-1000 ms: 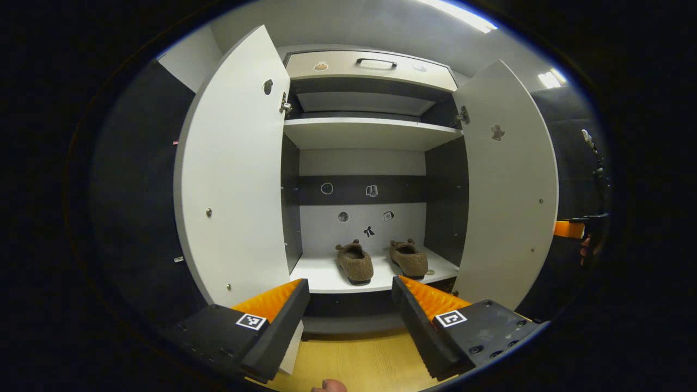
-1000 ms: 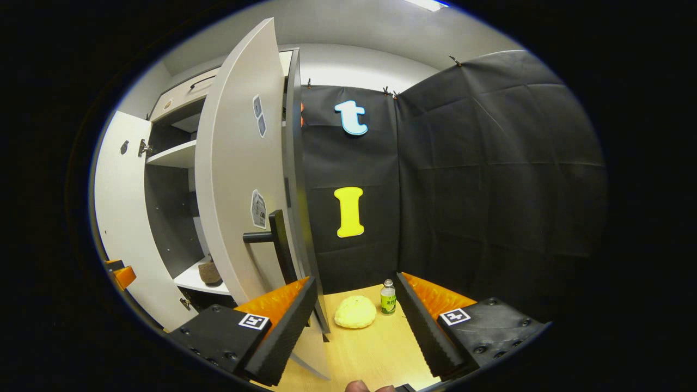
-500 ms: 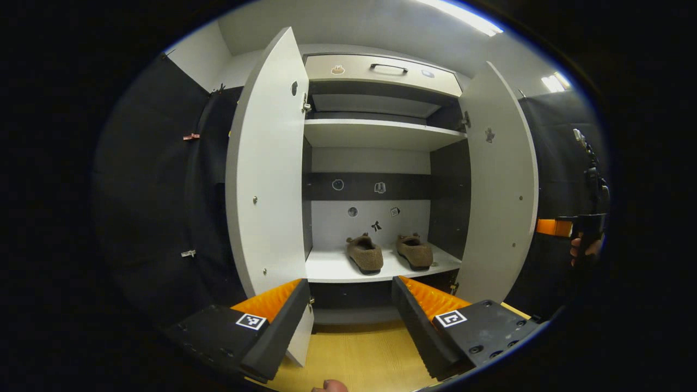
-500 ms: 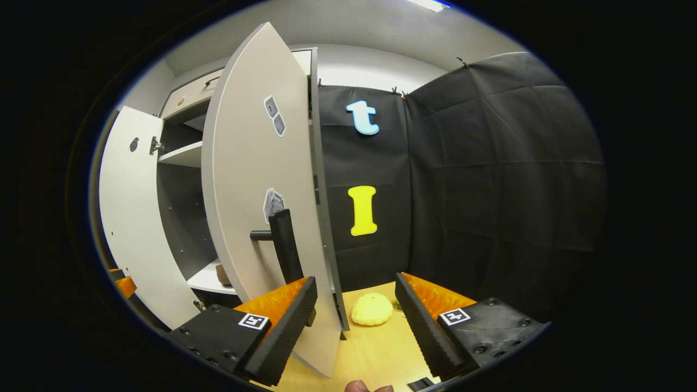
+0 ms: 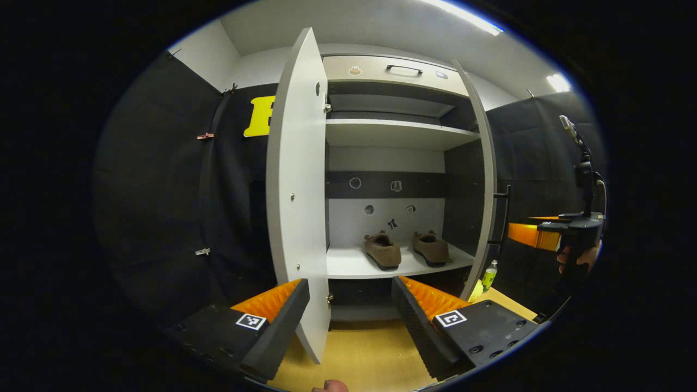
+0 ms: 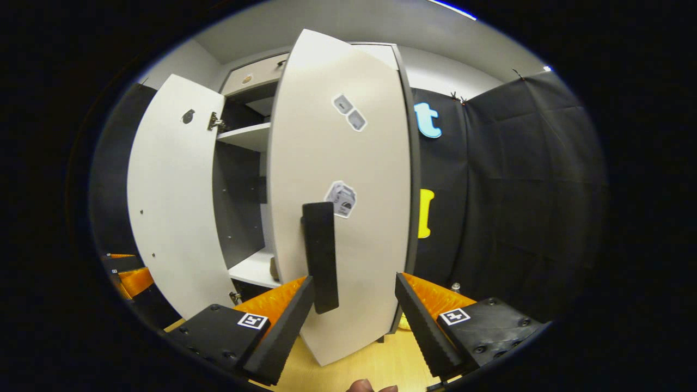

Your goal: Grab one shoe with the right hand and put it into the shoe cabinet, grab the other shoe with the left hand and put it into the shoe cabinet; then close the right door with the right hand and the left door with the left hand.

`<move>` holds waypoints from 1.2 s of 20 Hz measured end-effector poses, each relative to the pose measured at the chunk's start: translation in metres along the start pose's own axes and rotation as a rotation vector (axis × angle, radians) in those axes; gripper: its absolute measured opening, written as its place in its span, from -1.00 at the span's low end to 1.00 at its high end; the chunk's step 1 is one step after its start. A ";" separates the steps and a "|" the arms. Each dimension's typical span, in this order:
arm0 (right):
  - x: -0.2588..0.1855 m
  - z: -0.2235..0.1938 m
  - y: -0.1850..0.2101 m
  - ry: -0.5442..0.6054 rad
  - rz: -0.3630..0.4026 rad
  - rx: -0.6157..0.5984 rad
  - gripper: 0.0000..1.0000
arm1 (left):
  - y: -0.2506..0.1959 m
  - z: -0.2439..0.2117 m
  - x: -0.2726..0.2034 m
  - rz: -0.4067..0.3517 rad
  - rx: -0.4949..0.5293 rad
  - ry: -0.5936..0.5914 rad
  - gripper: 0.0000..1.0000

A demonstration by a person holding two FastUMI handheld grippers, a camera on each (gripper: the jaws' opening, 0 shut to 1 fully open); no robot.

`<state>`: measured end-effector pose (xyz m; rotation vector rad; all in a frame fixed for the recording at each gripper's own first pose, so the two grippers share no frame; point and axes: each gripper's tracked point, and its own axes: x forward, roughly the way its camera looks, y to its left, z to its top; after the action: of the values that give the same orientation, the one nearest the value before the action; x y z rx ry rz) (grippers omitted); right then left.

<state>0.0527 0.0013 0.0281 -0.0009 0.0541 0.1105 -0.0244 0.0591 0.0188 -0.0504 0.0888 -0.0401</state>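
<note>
Two brown shoes, one on the left (image 5: 383, 251) and one on the right (image 5: 430, 248), sit side by side, apart from each other, on the lower shelf (image 5: 354, 265) of the cabinet (image 5: 395, 133), toes pointing toward the back panel. In the left gripper view the left door (image 5: 297, 185) stands wide open, seen nearly edge-on, and the right door (image 5: 484, 185) is also seen edge-on, with its black handle (image 5: 507, 209) on the outer face. In the right gripper view the right door (image 6: 348, 190) faces the camera, partly swung, and its handle (image 6: 320, 256) stands upright just above the left finger of the right gripper (image 6: 354, 321). That gripper's fingers are spread wide with nothing between them; whether the left finger touches the handle cannot be told. The left gripper (image 5: 348, 321) is likewise spread wide and holds nothing, and the lower edge of the left door lies between its fingers, farther off. The right gripper (image 5: 536, 235) also appears at the right of the left gripper view, held by a hand (image 5: 577, 258) near the right door's handle. An upper shelf (image 5: 397, 133) and a drawer (image 5: 395, 73) sit above the shoes. A small green bottle (image 5: 489, 275) stands on the wooden floor (image 5: 365, 354) beside the right door's foot.
</note>
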 end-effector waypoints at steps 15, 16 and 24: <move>-0.032 -0.027 0.075 0.038 0.095 0.007 0.96 | 0.110 0.002 0.009 0.038 -0.082 0.012 0.91; -0.033 -0.029 0.073 0.043 0.092 0.009 0.96 | 0.113 0.001 0.014 0.040 -0.095 0.010 0.92; -0.043 -0.038 0.052 0.071 0.057 0.040 0.96 | 0.169 0.025 0.035 0.199 0.034 -0.051 0.92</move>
<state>0.0021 0.0486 -0.0071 0.0364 0.1277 0.1667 0.0188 0.2275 0.0313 -0.0085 0.0423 0.1585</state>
